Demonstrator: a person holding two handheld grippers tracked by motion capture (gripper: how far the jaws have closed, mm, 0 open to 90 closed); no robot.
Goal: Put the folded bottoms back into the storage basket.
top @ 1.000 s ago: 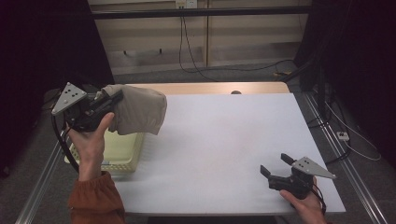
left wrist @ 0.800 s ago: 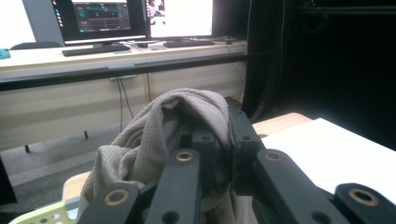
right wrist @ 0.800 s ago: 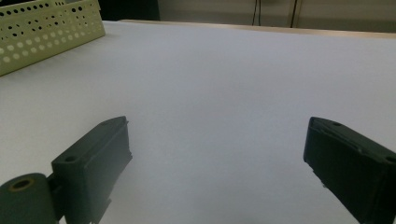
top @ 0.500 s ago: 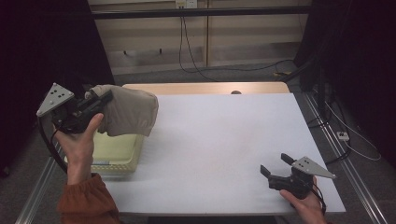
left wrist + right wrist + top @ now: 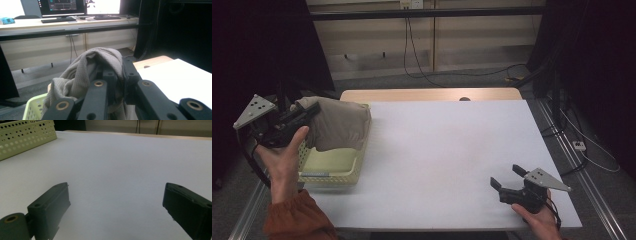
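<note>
A beige-grey cloth (image 5: 339,127) hangs bunched over the pale yellow-green perforated basket (image 5: 343,171) at the table's left edge. My left gripper (image 5: 309,112) is shut on the cloth's upper left part and holds it raised. In the left gripper view the cloth (image 5: 82,75) drapes over the closed black jaws, with the basket's rim (image 5: 33,107) below at the left. My right gripper (image 5: 507,181) rests low near the table's front right corner. It is open with nothing between its jaws, which stand wide apart in the right gripper view (image 5: 116,206).
The white table top (image 5: 452,150) stretches between the basket and the right gripper. A wooden strip (image 5: 432,95) runs along its far edge. A corner of the basket (image 5: 25,135) lies far left in the right gripper view. A desk with monitors (image 5: 62,7) stands behind.
My left gripper has moved left and slightly down with the cloth, which now hangs lower over the basket. The right gripper has stayed put.
</note>
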